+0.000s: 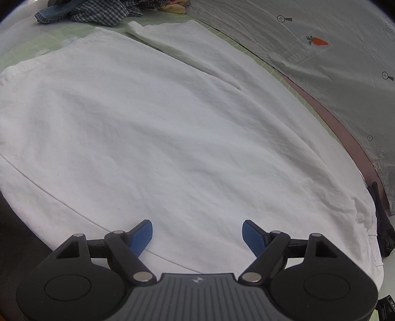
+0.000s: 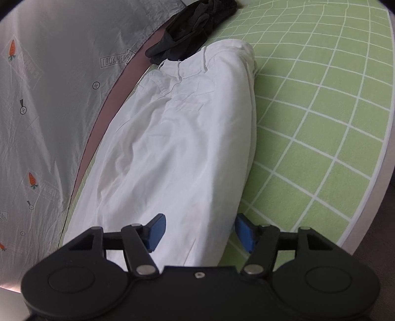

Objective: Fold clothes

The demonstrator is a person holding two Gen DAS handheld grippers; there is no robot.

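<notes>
The blue fingers [image 1: 142,238] of the left gripper [image 1: 197,237] are spread wide over the white trousers [image 1: 160,128], with nothing pinched between them. The right gripper [image 2: 198,233] has its blue fingers [image 2: 156,232] apart too. They stand on either side of the trousers' near edge, one over the cloth and one over the bedsheet, but I cannot tell if they press on it.

The white trousers lie flat and long on the green checked sheet [image 2: 321,111]. Their waistband [image 2: 197,66] is at the far end in the right view, touching a black garment [image 2: 192,32]. One long side of the trousers runs just beside a grey blanket with carrots [image 2: 44,98]. On the other long side, the green sheet is bare right out to the bed's edge.

Past the trouser legs lies a heap of blue and checked clothes [image 1: 93,12].
</notes>
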